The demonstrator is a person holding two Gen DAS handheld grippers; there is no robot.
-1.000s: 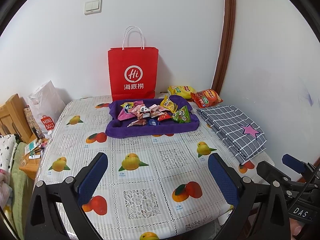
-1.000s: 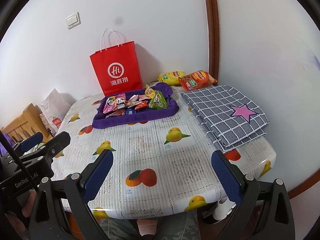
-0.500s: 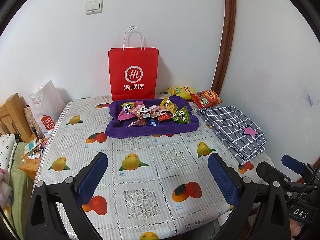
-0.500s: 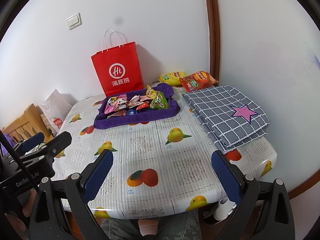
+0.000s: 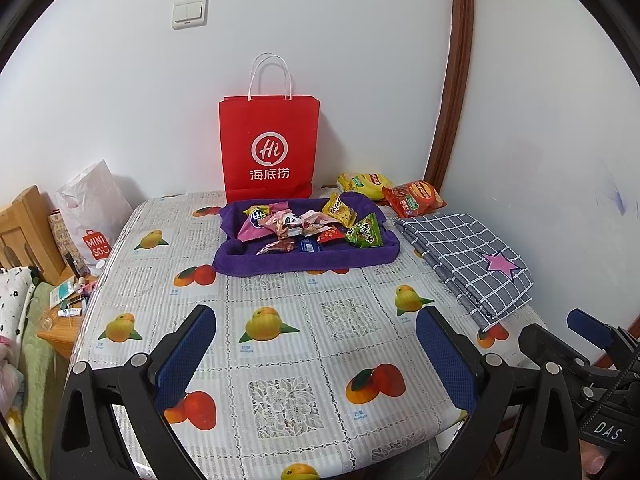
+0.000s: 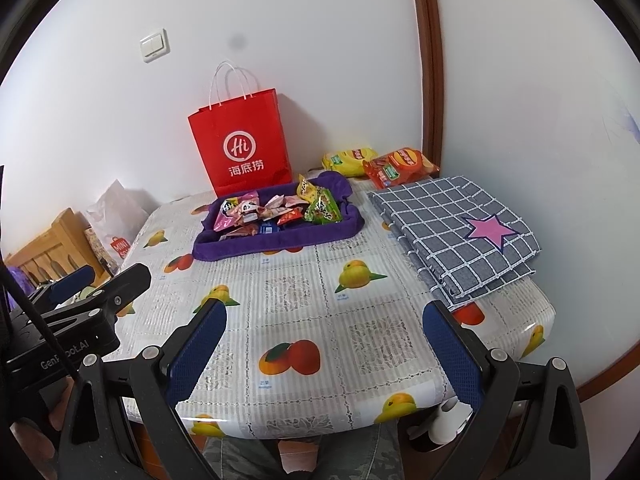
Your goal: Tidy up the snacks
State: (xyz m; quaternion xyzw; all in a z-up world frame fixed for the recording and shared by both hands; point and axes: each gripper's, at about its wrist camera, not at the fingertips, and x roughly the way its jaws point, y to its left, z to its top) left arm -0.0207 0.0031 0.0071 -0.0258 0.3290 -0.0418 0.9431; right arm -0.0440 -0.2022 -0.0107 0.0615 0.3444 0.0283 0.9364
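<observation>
A purple cloth tray (image 5: 304, 260) (image 6: 280, 240) at the far middle of the table holds several small snack packets (image 5: 308, 224) (image 6: 280, 208). A yellow chip bag (image 5: 362, 182) (image 6: 348, 158) and an orange chip bag (image 5: 414, 198) (image 6: 400, 166) lie behind it by the wall. A red paper bag (image 5: 269, 148) (image 6: 242, 148) stands upright behind the tray. My left gripper (image 5: 316, 356) and right gripper (image 6: 324, 352) are both open and empty, hovering over the table's near edge, far from the snacks.
A folded grey checked cloth with a pink star (image 5: 472, 260) (image 6: 460, 232) lies at the right. The table has a fruit-print cover (image 5: 288, 320). A white shopping bag (image 5: 92, 216) and wooden furniture (image 5: 20, 232) stand off the left edge.
Both grippers have drifted very slightly; the scene has shifted a little in the right wrist view. Nothing was grasped or moved.
</observation>
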